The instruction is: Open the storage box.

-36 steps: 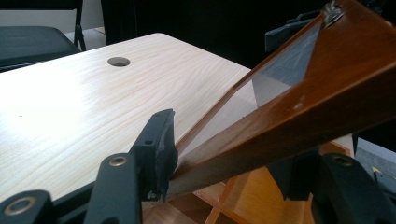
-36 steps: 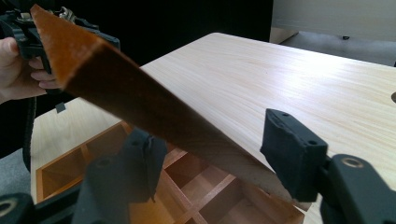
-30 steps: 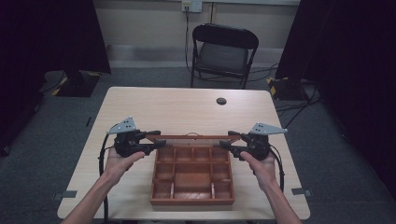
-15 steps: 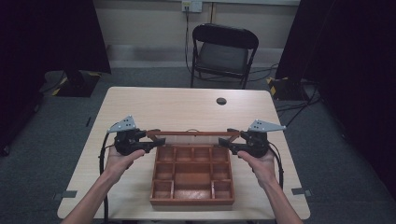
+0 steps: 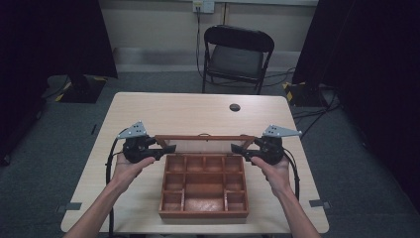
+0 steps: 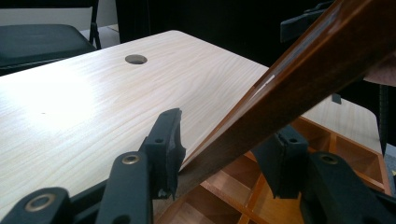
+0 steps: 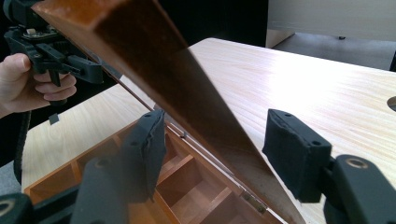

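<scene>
A brown wooden box (image 5: 203,214) with several compartments lies open on the table. Its hinged lid (image 5: 203,144) stands tilted up from the box's far edge. My left gripper (image 5: 171,148) is shut on the lid's left end and my right gripper (image 5: 235,148) on its right end. In the left gripper view the lid (image 6: 299,79) runs slantwise between the pads (image 6: 163,149), which touch it. The right gripper view shows the thick lid (image 7: 154,56) between the two pads (image 7: 294,158), with the left gripper (image 7: 51,51) and its hand at the far end.
The light wood table (image 5: 163,114) has a round cable hole (image 5: 235,107) behind the box. A black folding chair (image 5: 236,57) stands beyond the far edge. Dark curtains hang on both sides. Bare tabletop lies behind and beside the box.
The lid's top edge has risen and the lid stands more upright. Both grippers have moved up and slightly away with it.
</scene>
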The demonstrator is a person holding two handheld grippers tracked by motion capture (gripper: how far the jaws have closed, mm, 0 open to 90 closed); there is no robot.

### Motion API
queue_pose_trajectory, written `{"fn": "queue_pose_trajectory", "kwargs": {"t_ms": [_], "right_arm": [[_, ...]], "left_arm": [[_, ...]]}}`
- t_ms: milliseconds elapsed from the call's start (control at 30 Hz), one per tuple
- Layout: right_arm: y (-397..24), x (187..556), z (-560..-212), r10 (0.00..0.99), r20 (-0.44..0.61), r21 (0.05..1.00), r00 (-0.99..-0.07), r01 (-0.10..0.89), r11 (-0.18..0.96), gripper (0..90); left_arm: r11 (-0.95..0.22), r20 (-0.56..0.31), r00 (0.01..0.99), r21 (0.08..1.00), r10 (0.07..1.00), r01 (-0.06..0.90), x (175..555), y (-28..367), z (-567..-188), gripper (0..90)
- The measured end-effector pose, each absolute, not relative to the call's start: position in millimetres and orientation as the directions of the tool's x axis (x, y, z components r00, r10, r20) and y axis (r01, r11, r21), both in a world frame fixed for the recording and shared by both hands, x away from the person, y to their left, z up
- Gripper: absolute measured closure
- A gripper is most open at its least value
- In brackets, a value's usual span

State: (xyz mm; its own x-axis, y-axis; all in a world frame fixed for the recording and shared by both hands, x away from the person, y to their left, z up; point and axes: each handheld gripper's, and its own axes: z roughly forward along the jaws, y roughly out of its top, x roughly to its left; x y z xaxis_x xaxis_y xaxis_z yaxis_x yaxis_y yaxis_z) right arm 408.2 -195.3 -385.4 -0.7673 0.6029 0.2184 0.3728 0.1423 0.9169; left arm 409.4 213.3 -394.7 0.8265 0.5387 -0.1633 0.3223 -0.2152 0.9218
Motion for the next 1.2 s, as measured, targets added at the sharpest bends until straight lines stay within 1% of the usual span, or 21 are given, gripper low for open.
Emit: {"fn": "queue_pose_trajectory", "kwargs": {"t_ms": [233, 400, 500, 633, 700, 867, 1067, 1200], "right_arm": [[-198.9, 411.8, -385.8, 0.603, 0.232, 0.916, -0.764, 0.380, 0.127, 38.7], [-198.7, 414.7, -386.7, 0.604, 0.234, 0.916, -0.762, 0.382, 0.127, 39.3], [-198.5, 417.0, -388.1, 0.605, 0.237, 0.914, -0.760, 0.386, 0.126, 40.1], [-197.8, 420.5, -388.4, 0.606, 0.236, 0.912, -0.759, 0.388, 0.131, 39.9], [-195.9, 425.0, -383.6, 0.613, 0.210, 0.913, -0.762, 0.376, 0.155, 39.5], [-193.0, 429.9, -380.7, 0.606, 0.211, 0.918, -0.767, 0.369, 0.146, 40.3], [-186.0, 438.5, -385.7, 0.600, 0.211, 0.915, -0.771, 0.372, 0.156, 39.9], [-184.4, 443.6, -382.4, 0.608, 0.202, 0.917, -0.768, 0.367, 0.158, 40.8]], "left_arm": [[-0.225, -0.158, 0.832, 0.921, 0.532, 0.319, 414.3, 211.9, -393.1, 50.5], [-0.224, -0.156, 0.828, 0.921, 0.539, 0.319, 417.0, 209.4, -393.9, 52.5], [-0.212, -0.166, 0.823, 0.921, 0.543, 0.326, 418.2, 209.3, -394.5, 52.6], [-0.214, -0.157, 0.823, 0.923, 0.547, 0.318, 421.0, 209.7, -395.6, 52.9], [-0.235, -0.142, 0.822, 0.919, 0.552, 0.317, 426.1, 209.6, -395.9, 53.9], [-0.218, -0.152, 0.817, 0.922, 0.556, 0.319, 429.1, 209.7, -396.4, 54.3], [-0.202, -0.158, 0.811, 0.925, 0.564, 0.321, 433.7, 209.1, -398.2, 54.3], [-0.226, -0.145, 0.810, 0.919, 0.569, 0.323, 438.8, 207.7, -396.7, 54.5]]}}
